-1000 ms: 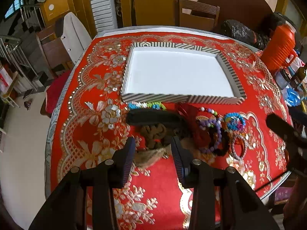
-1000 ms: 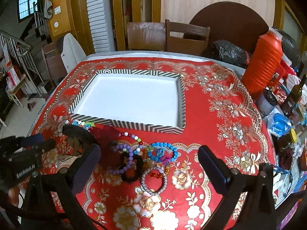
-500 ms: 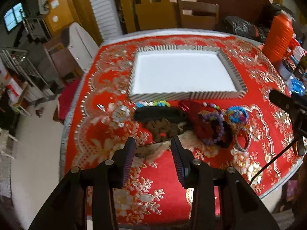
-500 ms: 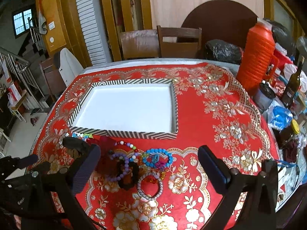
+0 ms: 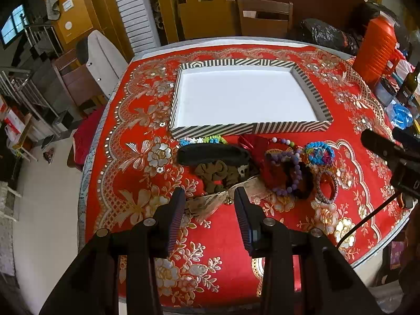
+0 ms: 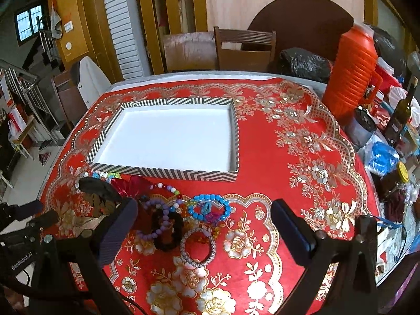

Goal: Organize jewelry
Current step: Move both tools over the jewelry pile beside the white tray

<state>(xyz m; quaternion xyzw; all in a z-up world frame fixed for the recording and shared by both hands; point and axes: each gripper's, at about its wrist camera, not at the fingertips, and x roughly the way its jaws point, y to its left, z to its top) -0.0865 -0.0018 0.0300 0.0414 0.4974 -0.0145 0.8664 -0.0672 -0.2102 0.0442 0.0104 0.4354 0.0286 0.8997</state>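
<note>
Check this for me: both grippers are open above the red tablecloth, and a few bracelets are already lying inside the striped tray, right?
Not quite. The striped tray holds nothing; its white floor is bare in both wrist views. The bracelets lie on the red tablecloth in front of it. The rest stands: the left gripper and right gripper are both open.

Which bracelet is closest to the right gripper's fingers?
The silver-grey woven bracelet. It lies nearest the open right gripper, on the near side of the pile; the purple bead bracelet and blue bead bracelet lie farther back.
</note>
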